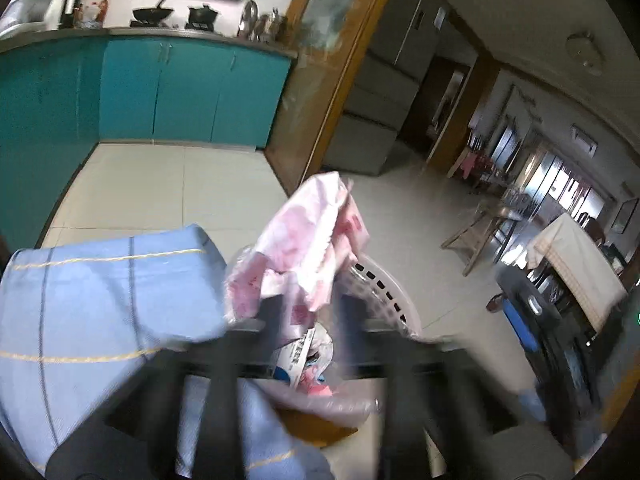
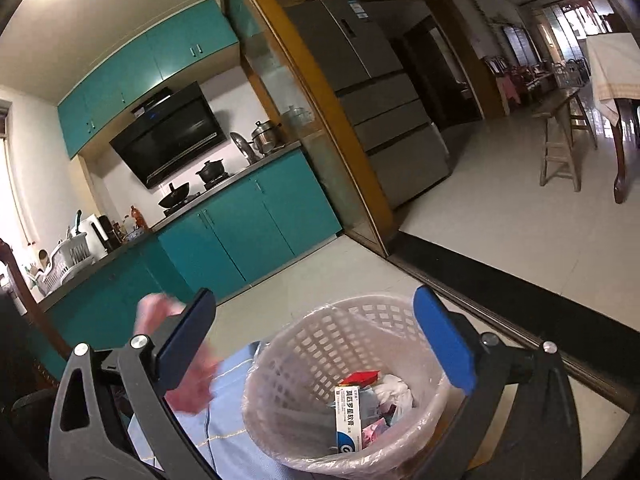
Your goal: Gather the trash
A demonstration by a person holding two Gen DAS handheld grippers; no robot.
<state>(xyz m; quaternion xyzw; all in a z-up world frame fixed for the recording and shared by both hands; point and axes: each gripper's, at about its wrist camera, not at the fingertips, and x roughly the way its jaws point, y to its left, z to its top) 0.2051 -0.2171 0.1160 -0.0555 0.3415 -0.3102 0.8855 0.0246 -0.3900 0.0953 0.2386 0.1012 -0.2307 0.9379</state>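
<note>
In the left wrist view the left hand-held gripper (image 1: 308,320) has its jaws apart, with a pink wrapper (image 1: 308,232) loose above the bin (image 1: 384,288). Lower centre of the right wrist view, the right hand-held gripper (image 2: 316,344) stands wide open and empty over the bin. The drop-off step seems in hand; the next move needs another piece of trash.

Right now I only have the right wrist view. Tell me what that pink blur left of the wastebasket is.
Observer: The left wrist view shows it as a crumpled pink-and-white plastic wrapper.
Operator: Report whether the left gripper is clamping it.
Observer: It does not look so. The left gripper has its fingers apart, and the wrapper sits over the tip of one finger, not pinched between the two. That view is motion-blurred, though.
</note>
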